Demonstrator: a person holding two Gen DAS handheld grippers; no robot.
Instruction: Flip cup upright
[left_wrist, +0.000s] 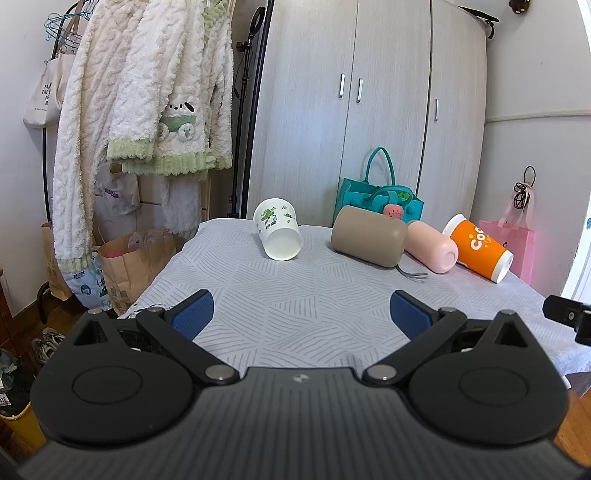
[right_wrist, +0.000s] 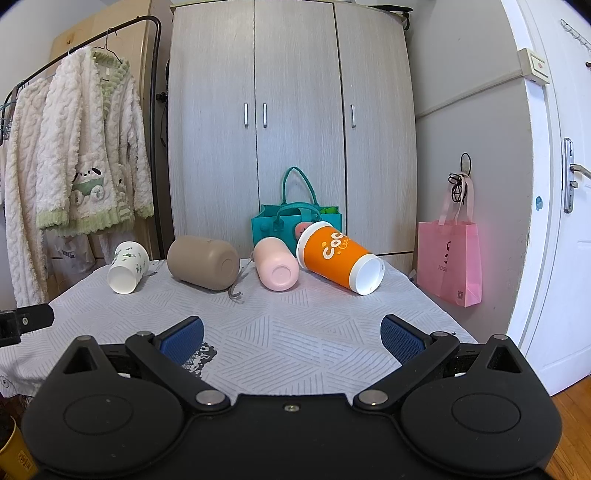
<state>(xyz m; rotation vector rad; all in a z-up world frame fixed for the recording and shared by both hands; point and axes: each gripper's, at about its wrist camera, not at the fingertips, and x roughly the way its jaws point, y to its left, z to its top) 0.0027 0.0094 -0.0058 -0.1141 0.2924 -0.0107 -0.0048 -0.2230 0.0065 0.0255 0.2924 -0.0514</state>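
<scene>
Four cups lie on their sides in a row along the far half of the cloth-covered surface (right_wrist: 295, 332): white printed cup (left_wrist: 279, 234), tan cup (left_wrist: 367, 236), pink cup (left_wrist: 432, 245), orange cup (right_wrist: 338, 258). All point their bases or rims roughly toward the near edge, likely laid out so either tool can come at them head-on. None is upright yet.

Left gripper (left_wrist: 301, 314): jaws spread wide, nothing between them, well short of the row, facing the gap between white and tan. Right gripper (right_wrist: 291, 339): jaws likewise released and empty, aimed nearer pink and orange. Teal bag (right_wrist: 295, 221) stands behind the row against the wardrobe (right_wrist: 295, 110).

Which cup goes first, cannot tell.
</scene>
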